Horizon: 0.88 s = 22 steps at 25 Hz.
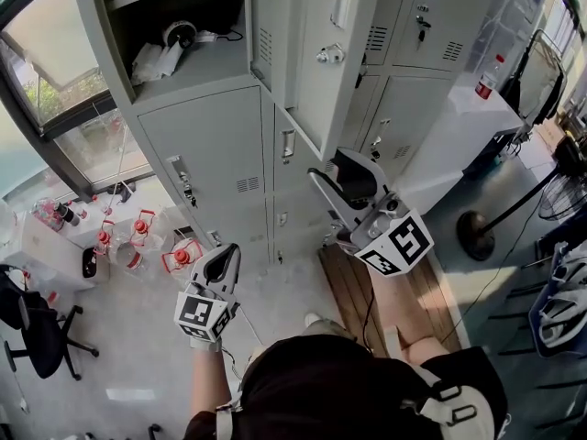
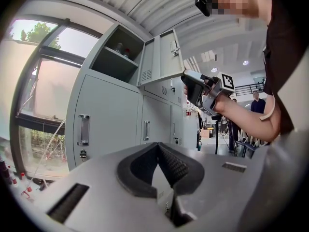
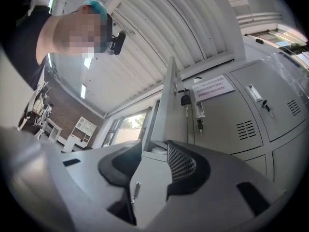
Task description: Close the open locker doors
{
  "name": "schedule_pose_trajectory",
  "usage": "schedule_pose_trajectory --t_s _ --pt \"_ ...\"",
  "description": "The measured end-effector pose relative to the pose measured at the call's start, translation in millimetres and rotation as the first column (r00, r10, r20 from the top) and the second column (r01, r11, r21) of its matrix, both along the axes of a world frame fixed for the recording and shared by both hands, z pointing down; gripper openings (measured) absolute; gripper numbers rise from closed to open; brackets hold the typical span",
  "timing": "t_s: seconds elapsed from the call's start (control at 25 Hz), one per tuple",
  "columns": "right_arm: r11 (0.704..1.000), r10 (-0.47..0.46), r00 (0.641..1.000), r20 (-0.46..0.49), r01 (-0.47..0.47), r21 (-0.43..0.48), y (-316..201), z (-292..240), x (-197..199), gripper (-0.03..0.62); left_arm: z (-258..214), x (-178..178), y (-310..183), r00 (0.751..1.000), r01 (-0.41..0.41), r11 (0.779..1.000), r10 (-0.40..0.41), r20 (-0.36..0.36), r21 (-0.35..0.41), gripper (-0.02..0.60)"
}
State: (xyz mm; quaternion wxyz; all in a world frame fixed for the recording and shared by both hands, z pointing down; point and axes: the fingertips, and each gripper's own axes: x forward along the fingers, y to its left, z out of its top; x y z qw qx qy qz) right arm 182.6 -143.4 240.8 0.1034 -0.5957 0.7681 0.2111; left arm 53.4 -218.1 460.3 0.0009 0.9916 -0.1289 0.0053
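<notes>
A bank of grey lockers (image 1: pixel 211 154) fills the head view. One upper locker door (image 1: pixel 316 53) stands swung open, with a key in its lock; it also shows as the door (image 2: pixel 164 54) in the left gripper view and edge-on as the door (image 3: pixel 166 105) in the right gripper view. Its open compartment (image 1: pixel 183 26) holds small items. My right gripper (image 1: pixel 328 165) sits just below the door's lower edge, jaws open, nothing between them (image 3: pixel 150 146). My left gripper (image 1: pixel 225 253) hangs lower left in front of the closed lower doors, shut and empty (image 2: pixel 155 146).
Several red-capped bottles (image 1: pixel 138 236) stand on the floor at the left by the window. A black chair (image 1: pixel 37 328) is at the far left. A white table (image 1: pixel 459 126) with a bottle (image 1: pixel 486 76) and a fan stand (image 1: pixel 477 232) are at the right. Wooden boards (image 1: pixel 358 291) lie underfoot.
</notes>
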Motion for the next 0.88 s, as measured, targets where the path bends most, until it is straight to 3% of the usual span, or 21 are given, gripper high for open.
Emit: schedule_pose_trajectory --t_s 0.88 --pt "0.998 -0.02 0.999 0.039 0.018 0.053 -28 -13 -74 0.135 12 -115 -20 0.995 0.103 0.995 -0.103 0.003 -0.003 0.008"
